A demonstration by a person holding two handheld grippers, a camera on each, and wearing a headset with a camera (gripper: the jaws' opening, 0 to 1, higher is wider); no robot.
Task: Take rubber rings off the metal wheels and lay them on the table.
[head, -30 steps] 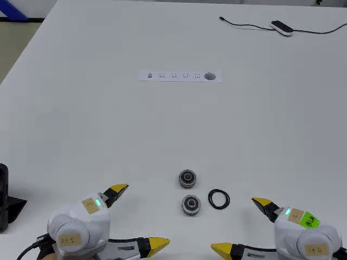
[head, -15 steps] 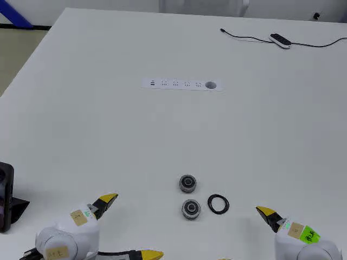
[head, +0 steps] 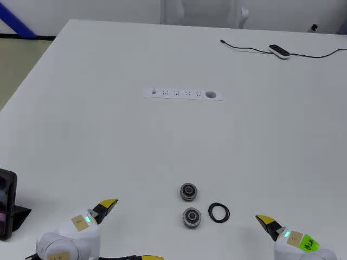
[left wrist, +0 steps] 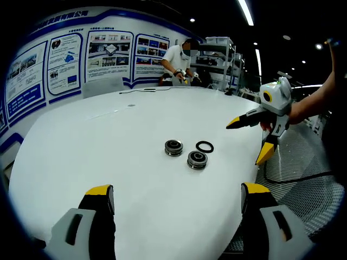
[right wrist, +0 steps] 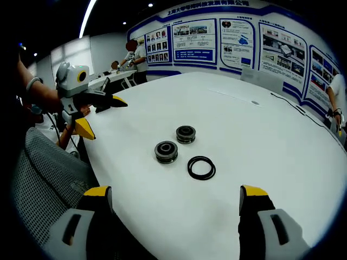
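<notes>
Wheels of metal, two counted, are set on a white surface [head: 162,141]: the farther wheel [head: 188,190] at 12 o'clock of the nearer wheel [head: 191,216]. One black rubber ring [head: 218,212] is laid flat just beside the nearer wheel, at its 3 o'clock. The left tongs [left wrist: 177,189] and right tongs [right wrist: 176,190] are held wide, with nothing gripped.

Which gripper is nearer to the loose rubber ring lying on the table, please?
Right. The right gripper hovers just right of the rubber ring; the left gripper is farther away on the opposite side, beyond the metal wheels.
</notes>
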